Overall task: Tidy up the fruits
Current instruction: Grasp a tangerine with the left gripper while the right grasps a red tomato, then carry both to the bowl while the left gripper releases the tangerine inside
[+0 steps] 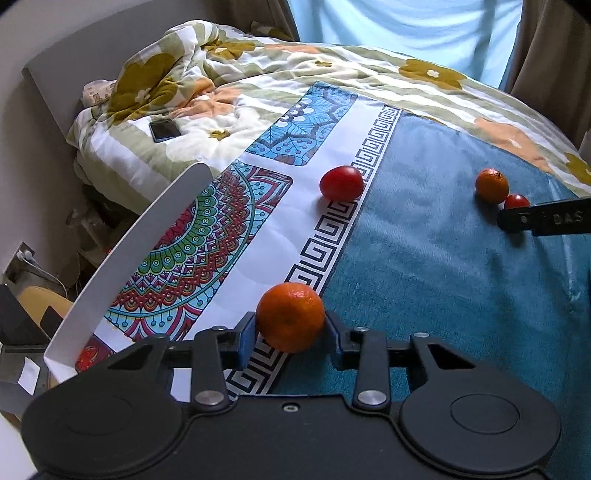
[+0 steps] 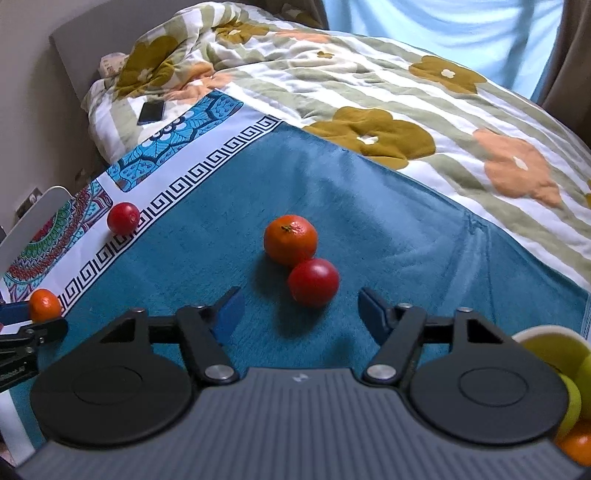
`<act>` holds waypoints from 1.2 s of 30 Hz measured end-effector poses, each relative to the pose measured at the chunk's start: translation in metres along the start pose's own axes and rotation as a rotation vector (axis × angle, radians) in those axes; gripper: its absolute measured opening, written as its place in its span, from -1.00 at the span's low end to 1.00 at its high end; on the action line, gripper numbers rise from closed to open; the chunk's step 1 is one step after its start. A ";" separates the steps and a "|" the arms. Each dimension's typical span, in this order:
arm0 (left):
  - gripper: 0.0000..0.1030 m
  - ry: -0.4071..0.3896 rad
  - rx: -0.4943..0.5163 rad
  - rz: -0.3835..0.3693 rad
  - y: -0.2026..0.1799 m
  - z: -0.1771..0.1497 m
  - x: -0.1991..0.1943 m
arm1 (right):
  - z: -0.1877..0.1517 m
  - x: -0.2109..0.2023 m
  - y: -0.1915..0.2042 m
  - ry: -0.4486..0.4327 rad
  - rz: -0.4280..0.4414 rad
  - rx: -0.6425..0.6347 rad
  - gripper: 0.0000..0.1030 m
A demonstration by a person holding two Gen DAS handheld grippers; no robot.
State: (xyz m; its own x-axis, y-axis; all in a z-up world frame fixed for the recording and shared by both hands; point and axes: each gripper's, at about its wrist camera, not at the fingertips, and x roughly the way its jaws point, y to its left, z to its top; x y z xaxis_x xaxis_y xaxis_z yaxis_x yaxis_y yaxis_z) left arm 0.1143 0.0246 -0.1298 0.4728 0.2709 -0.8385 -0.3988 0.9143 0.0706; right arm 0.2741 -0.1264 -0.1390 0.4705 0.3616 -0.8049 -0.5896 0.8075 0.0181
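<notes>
L gripper (image 1: 290, 326) pinches mandarin (image 1: 290, 317); tomato (image 1: 341, 183) & phone (image 1: 164, 130) beyond.

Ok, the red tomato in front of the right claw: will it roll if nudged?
Probably. The tomato is round and smooth, so a nudge may roll it. It touches the orange, which could shift too. The soft blue towel may damp rolling.

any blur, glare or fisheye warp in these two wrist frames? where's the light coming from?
Left wrist: sharp, dark fisheye corners, bed edges bowed; orange in the left gripper shows a small highlight. Right wrist: equally sharp, same warp; tomato casts a soft shadow toward the camera, so light comes from the bright curtain behind.
</notes>
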 end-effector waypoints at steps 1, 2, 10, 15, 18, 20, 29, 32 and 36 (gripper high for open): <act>-0.19 -0.001 0.000 0.001 0.000 0.000 -0.001 | 0.001 0.002 0.001 0.000 0.000 -0.007 0.52; -0.19 -0.001 0.000 0.001 -0.001 -0.001 -0.001 | 0.001 0.003 0.002 -0.002 -0.001 -0.014 0.49; -0.20 0.000 -0.013 0.003 0.000 -0.005 -0.004 | 0.006 0.013 0.005 -0.012 -0.018 -0.072 0.29; -0.20 -0.004 -0.014 0.002 0.000 -0.009 -0.007 | 0.005 0.017 0.005 -0.011 -0.045 -0.085 0.24; -0.20 -0.009 -0.017 0.004 -0.001 -0.009 -0.008 | 0.005 0.017 0.004 -0.014 -0.049 -0.088 -0.08; -0.21 -0.015 -0.019 0.006 -0.001 -0.009 -0.011 | 0.005 0.017 0.004 -0.011 -0.050 -0.089 -0.08; -0.21 -0.060 -0.022 0.005 -0.006 -0.006 -0.037 | -0.001 -0.012 0.002 -0.037 -0.038 -0.077 -0.08; -0.21 -0.084 -0.008 0.000 -0.011 -0.005 -0.049 | -0.005 -0.025 0.001 -0.049 -0.032 -0.070 -0.09; -0.21 -0.113 0.014 -0.013 -0.022 -0.003 -0.065 | -0.013 -0.047 -0.003 -0.068 -0.024 -0.048 -0.09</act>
State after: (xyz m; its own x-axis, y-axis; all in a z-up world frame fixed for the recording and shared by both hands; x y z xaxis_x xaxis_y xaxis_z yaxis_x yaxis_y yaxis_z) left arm 0.0896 -0.0137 -0.0782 0.5637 0.2907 -0.7732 -0.3814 0.9219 0.0685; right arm 0.2449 -0.1517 -0.1092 0.5277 0.3742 -0.7626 -0.6073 0.7939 -0.0307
